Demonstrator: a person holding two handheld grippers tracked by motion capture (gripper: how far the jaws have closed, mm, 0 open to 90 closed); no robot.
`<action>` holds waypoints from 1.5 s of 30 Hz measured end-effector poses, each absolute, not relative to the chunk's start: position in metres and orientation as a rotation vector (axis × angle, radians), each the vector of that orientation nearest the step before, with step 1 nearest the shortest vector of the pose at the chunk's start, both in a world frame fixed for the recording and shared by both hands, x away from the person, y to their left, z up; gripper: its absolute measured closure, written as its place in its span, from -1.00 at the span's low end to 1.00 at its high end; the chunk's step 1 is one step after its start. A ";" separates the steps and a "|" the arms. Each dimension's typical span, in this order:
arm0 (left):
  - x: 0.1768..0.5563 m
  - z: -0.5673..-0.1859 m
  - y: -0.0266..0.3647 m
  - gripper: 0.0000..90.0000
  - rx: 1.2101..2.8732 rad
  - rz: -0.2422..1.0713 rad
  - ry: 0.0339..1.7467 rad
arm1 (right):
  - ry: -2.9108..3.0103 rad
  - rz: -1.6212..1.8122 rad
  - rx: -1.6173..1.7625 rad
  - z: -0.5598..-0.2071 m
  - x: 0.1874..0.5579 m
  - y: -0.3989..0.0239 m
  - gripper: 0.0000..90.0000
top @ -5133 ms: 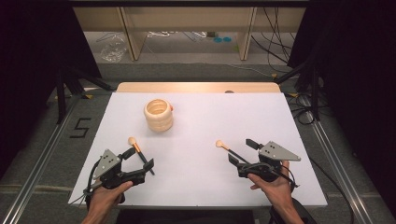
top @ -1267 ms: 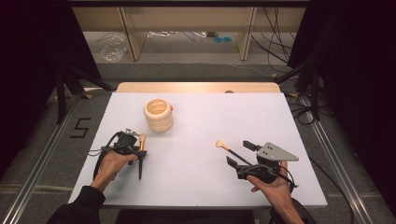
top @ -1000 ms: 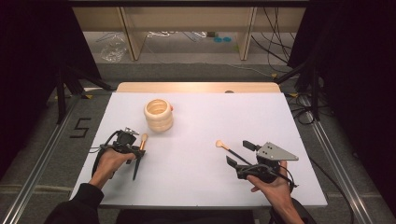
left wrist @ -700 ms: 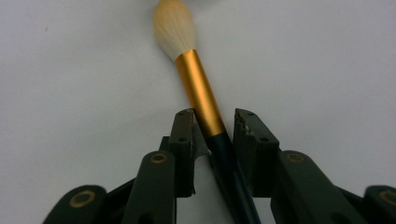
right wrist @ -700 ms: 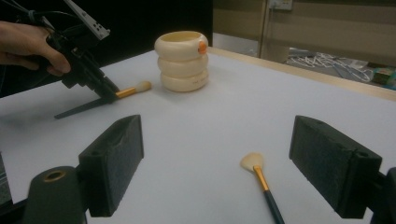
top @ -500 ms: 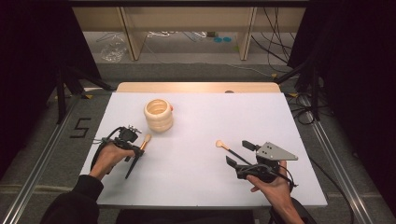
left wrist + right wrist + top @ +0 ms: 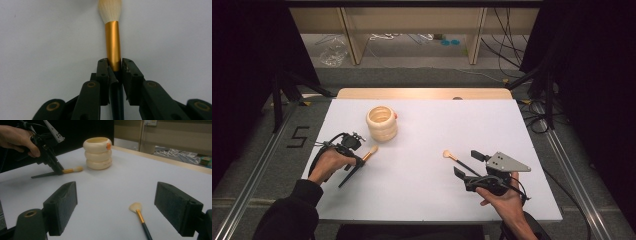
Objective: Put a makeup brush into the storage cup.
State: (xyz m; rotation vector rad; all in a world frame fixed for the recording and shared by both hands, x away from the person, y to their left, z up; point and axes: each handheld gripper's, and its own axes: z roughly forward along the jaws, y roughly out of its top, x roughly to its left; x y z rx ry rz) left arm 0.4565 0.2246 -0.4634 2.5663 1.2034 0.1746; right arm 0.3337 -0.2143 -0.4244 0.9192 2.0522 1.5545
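While two brushes (image 7: 370, 152) (image 7: 451, 156) lie, one holder (image 7: 381, 123) stands.

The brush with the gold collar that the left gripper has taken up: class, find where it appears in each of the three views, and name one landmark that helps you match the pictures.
High view: the brush is left of centre, just below the ringed cream pot, clamped by the left gripper.
Left gripper view: centre, running up from between the jaws.
Right gripper view: upper left, tip towards the pot.
Shared landmark: the pot, seen in the high and right gripper views.
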 end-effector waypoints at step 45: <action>0.474 -0.459 0.211 0.74 2.810 0.095 1.033 | 2.058 1.528 0.906 -0.423 0.334 -0.216 -0.56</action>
